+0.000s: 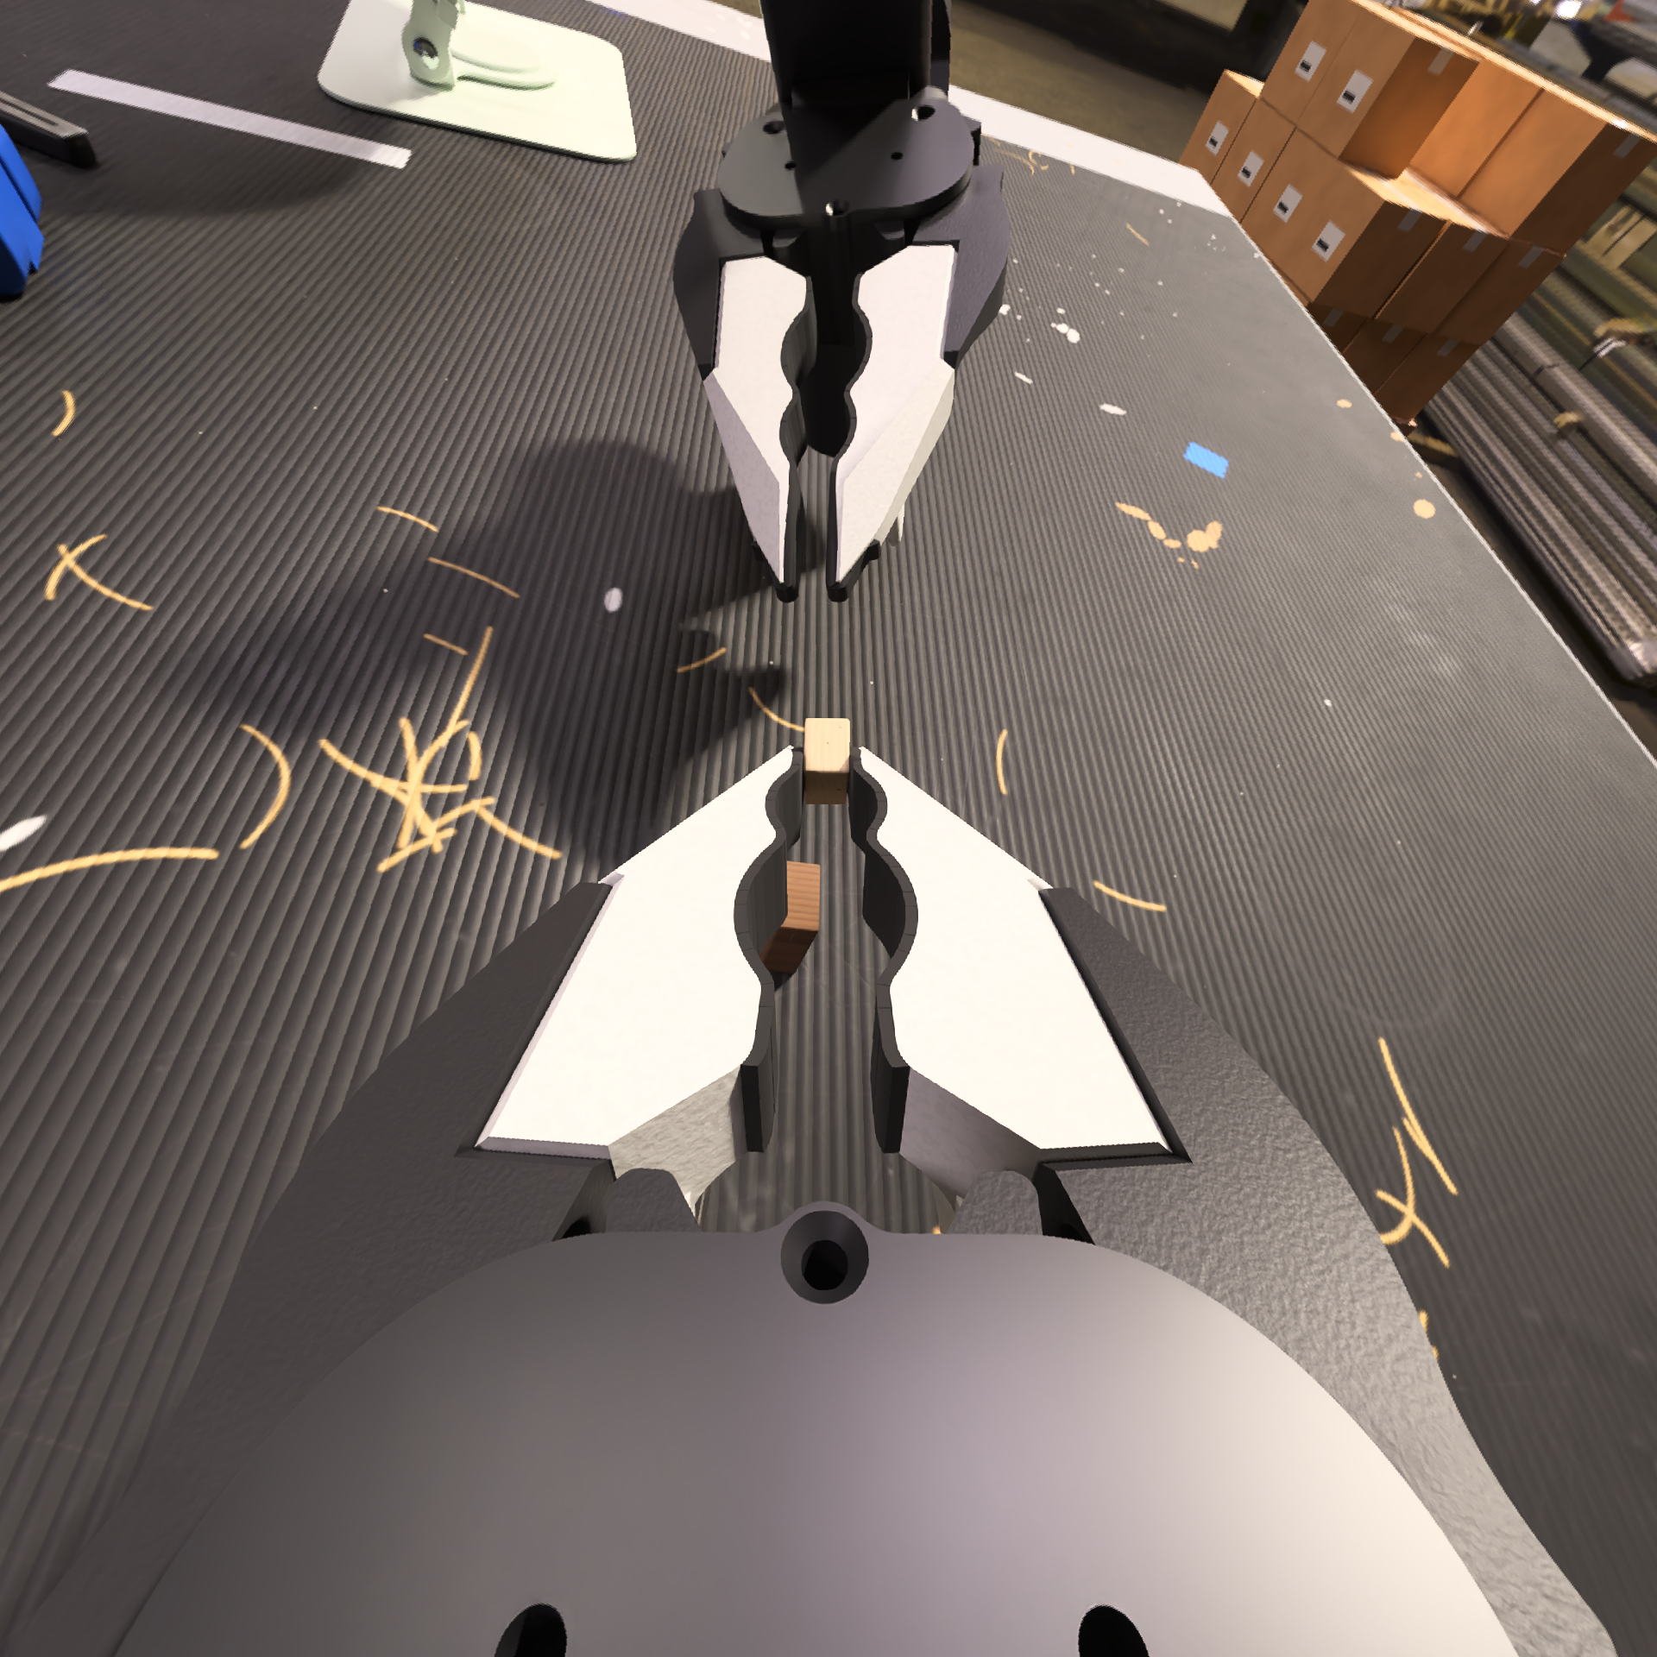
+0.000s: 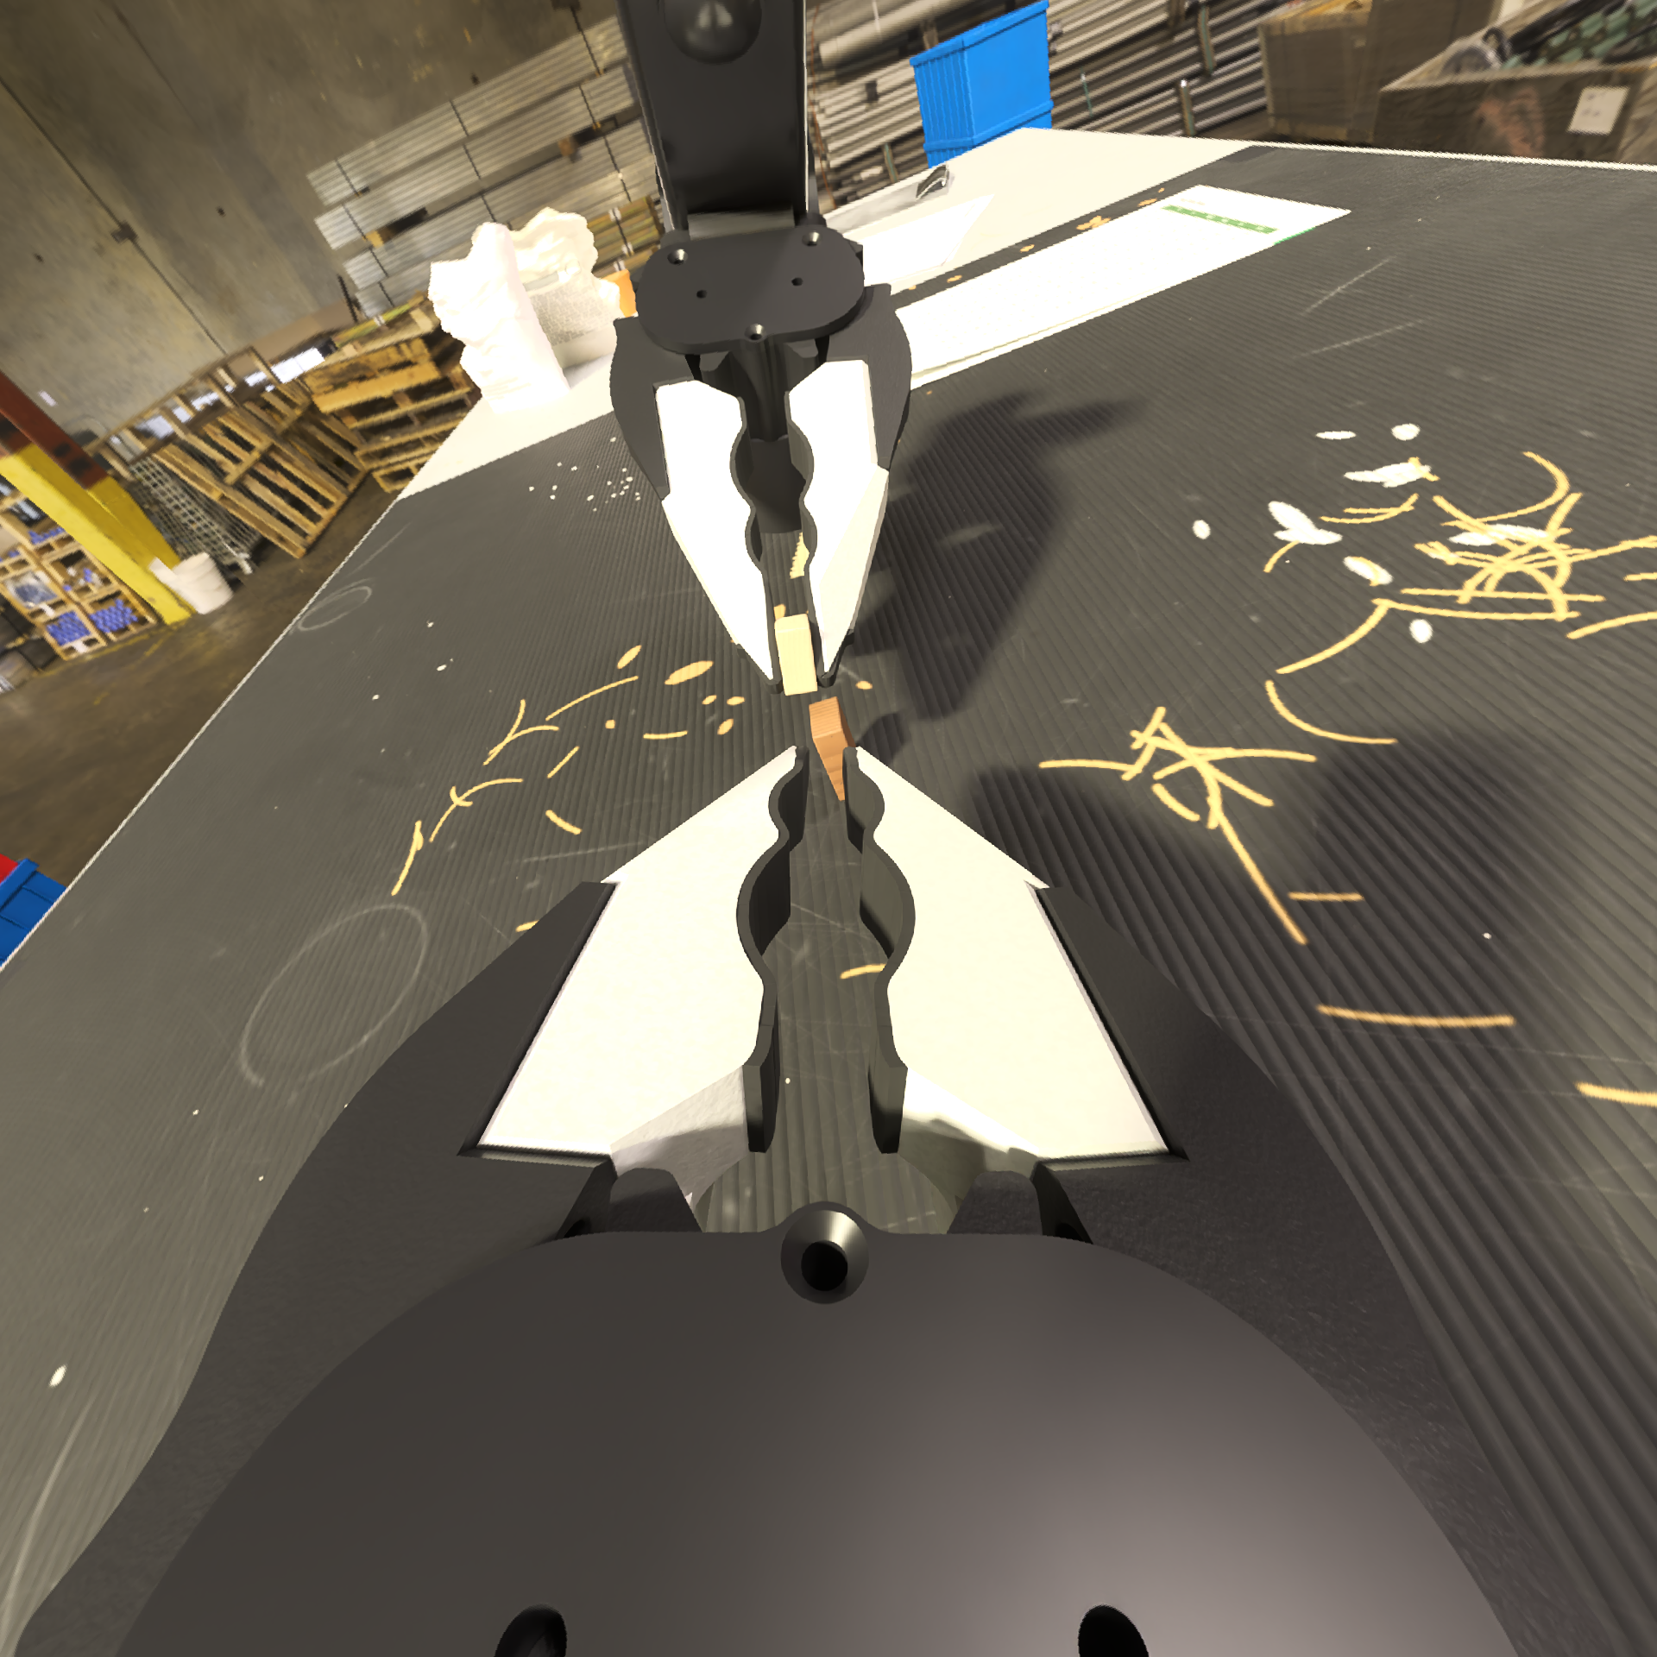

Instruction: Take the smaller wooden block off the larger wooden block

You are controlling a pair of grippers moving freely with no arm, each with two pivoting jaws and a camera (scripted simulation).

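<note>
My left gripper (image 1: 823, 760) is shut on a pale wooden block (image 1: 826, 758) at its fingertips and holds it above the dark mat. The same block shows in the right wrist view (image 2: 794, 659) between the left gripper's tips (image 2: 796, 674). A darker brown wooden block (image 1: 794, 915) lies apart from it, lower down, under the left gripper's fingers. In the right wrist view the brown block (image 2: 828, 740) sits just beyond my right gripper (image 2: 823, 762). The right gripper (image 1: 812, 592) faces the left one, with a narrow gap between its tips and nothing in it.
A pale green tray (image 1: 574, 108) lies at the mat's far left and a blue bin (image 1: 13, 215) at the left edge. Cardboard boxes (image 1: 1399, 179) stand beyond the table's right edge. A white sheet (image 2: 1121, 260) lies on the table behind the left gripper. Orange scribbles mark the ribbed mat (image 2: 1166, 897).
</note>
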